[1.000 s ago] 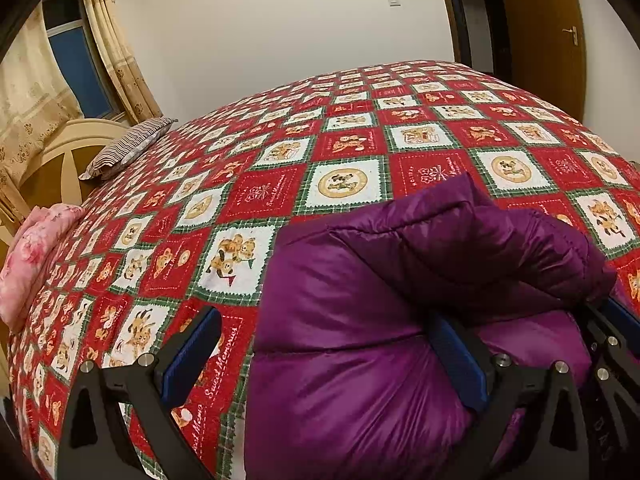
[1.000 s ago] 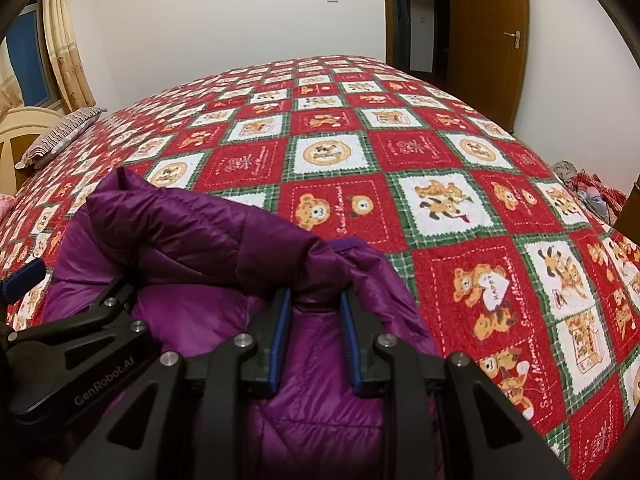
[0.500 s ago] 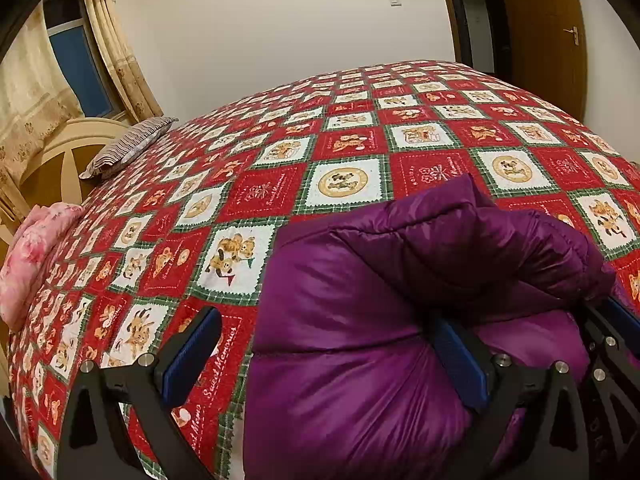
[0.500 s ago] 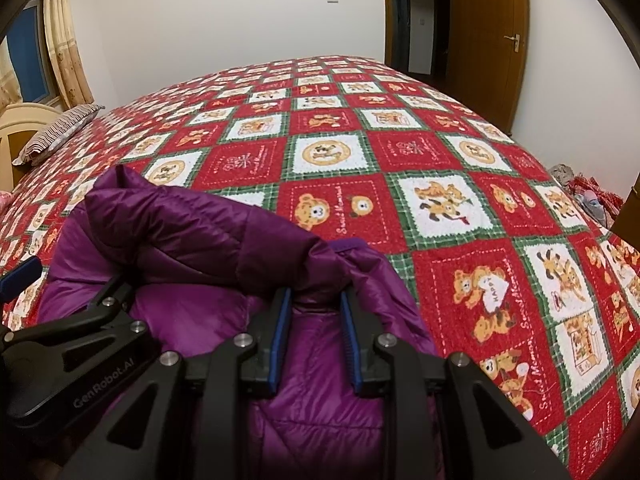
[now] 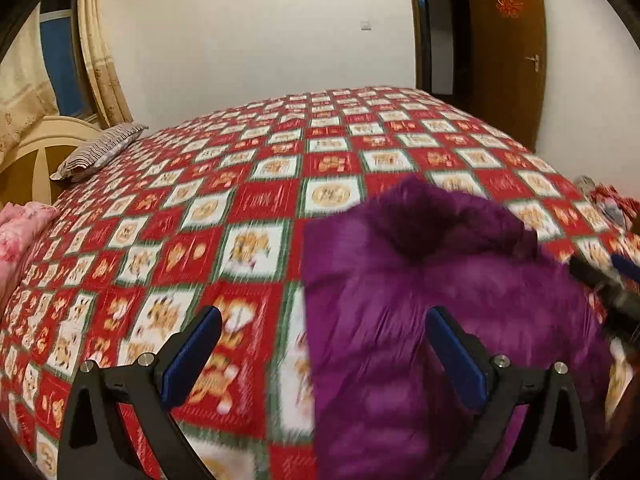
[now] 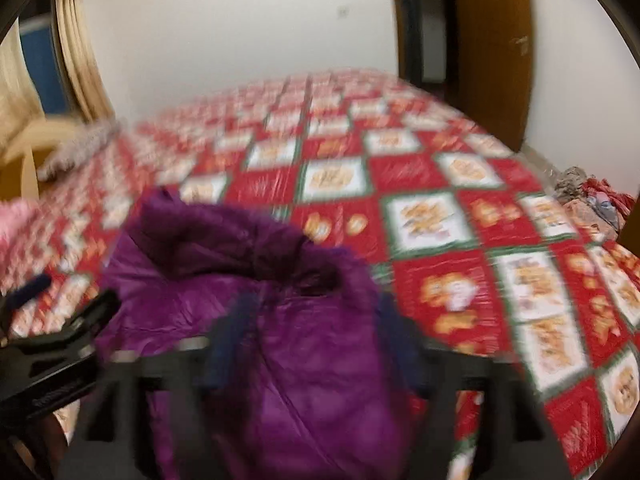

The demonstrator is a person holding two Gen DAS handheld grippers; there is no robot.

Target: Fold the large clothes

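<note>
The jacket [image 5: 440, 320] lay folded into a compact bundle on the bed [image 5: 260, 200]. Both the left gripper [image 5: 320, 344] and the right gripper [image 6: 312, 344] stood spread, holding nothing. Folding appeared nearly complete.

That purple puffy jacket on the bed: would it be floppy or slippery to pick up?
Probably floppy: the purple jacket lies slumped in soft folds on the quilt. Its shiny fabric suggests it may be slippery. The puffy quilting hints it is light for its bulk.

Bare bedspread [image 5: 256, 200] beyond the purple jacket [image 5: 460, 288]; pillow [image 5: 100, 152] far left.
</note>
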